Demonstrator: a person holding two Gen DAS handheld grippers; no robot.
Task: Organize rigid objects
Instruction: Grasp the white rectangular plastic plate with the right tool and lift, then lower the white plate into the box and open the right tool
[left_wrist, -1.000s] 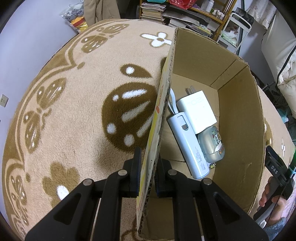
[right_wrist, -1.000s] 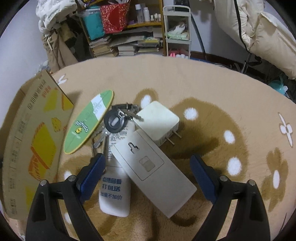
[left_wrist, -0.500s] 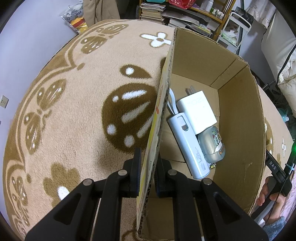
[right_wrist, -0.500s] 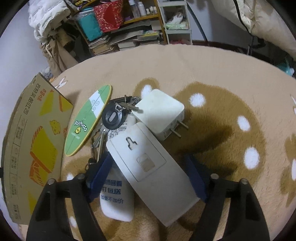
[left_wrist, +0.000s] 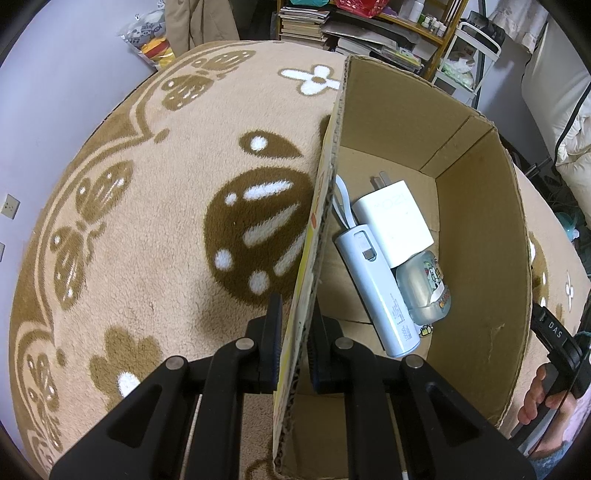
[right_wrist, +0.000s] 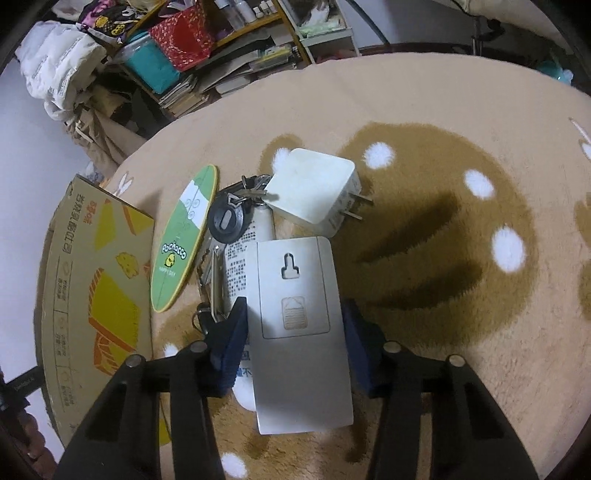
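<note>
Left gripper: your left gripper (left_wrist: 293, 345) pinches the near side wall of the cardboard box (left_wrist: 480, 236), one finger outside and one inside, both pressed on the wall.
Box: it stands open on the beige and brown rug (left_wrist: 147, 221); in the right wrist view the same cardboard box (right_wrist: 96, 295) is at the left, its printed side with yellow shapes facing the camera.
Inside the box: a light blue power bank (left_wrist: 376, 291) lies along the near wall, a white charger (left_wrist: 393, 221) with metal prongs is just beside it, and a small clear case with cartoon stickers (left_wrist: 424, 291) touches both.
Right gripper: your right gripper (right_wrist: 295, 332) has a blue pad on each long side of a flat white device (right_wrist: 299, 332), which shows a keyhole slot on its back; the left pad touches its edge, for the right pad I cannot tell.
Pile on the rug: the white device lies on a white tube with printed text (right_wrist: 243, 258); behind it are a square white plug adapter (right_wrist: 314, 195), a bunch of keys with a black round fob (right_wrist: 227, 221) and a green oval board (right_wrist: 184, 240).
Your hand: your right hand (left_wrist: 543, 398) shows at the lower right edge of the left wrist view.
</note>
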